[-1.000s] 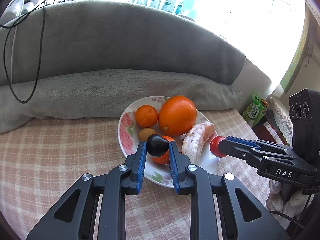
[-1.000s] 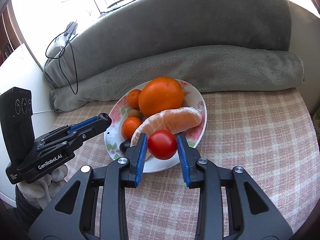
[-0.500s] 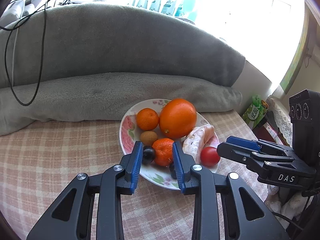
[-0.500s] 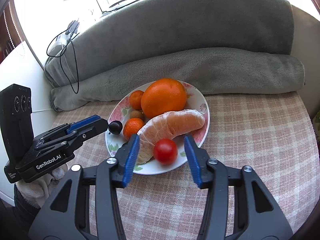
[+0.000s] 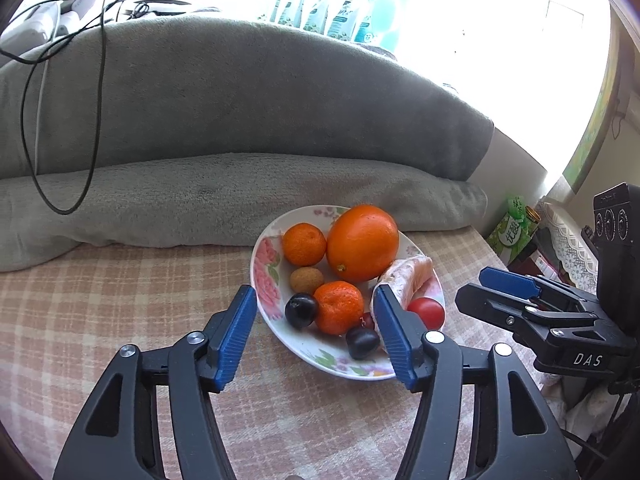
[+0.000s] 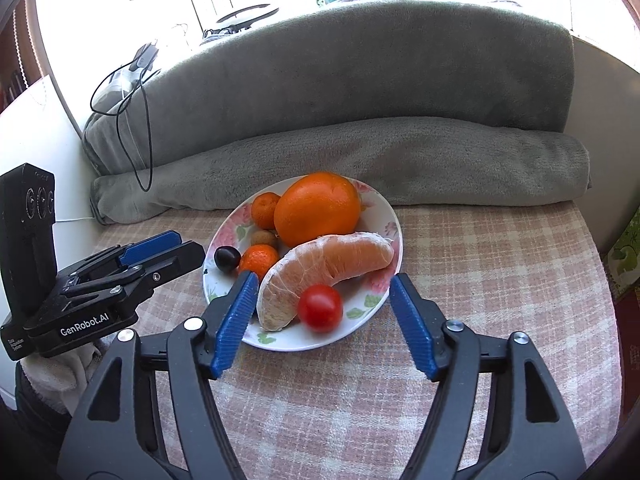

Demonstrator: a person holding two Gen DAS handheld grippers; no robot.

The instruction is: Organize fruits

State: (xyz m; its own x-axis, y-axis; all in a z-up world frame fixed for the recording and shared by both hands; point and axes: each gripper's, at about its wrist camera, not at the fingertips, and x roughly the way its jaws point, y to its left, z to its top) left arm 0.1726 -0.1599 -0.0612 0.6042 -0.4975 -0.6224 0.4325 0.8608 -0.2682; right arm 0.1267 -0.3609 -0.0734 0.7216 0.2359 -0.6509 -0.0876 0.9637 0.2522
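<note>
A floral plate point(image 5: 264, 280) point(image 6: 394, 226) holds a large orange point(image 5: 362, 243) point(image 6: 317, 208), two mandarins point(image 5: 304, 244) point(image 5: 338, 307), a small brown fruit point(image 5: 306, 279), a peeled pomelo wedge point(image 6: 326, 262), a red tomato point(image 6: 320, 308) point(image 5: 428, 312) and two dark plums point(image 5: 301, 311) point(image 5: 361, 343). My left gripper point(image 5: 314, 336) is open and empty at the plate's near rim. My right gripper point(image 6: 322, 324) is open and empty, its fingers either side of the tomato's near side. The right gripper also shows in the left wrist view point(image 5: 508, 286), and the left gripper in the right wrist view point(image 6: 160, 248).
The plate stands on a checked pink cloth point(image 6: 500, 264). Grey rolled blankets point(image 5: 224, 196) point(image 6: 400, 160) lie behind it, with a black cable point(image 5: 92, 120) hanging over them. Green cartons point(image 5: 514, 224) stand at the far right edge.
Both grippers opened and drew back from the plate. The dark plum left the left gripper and the tomato left the right gripper; both now lie on the plate.
</note>
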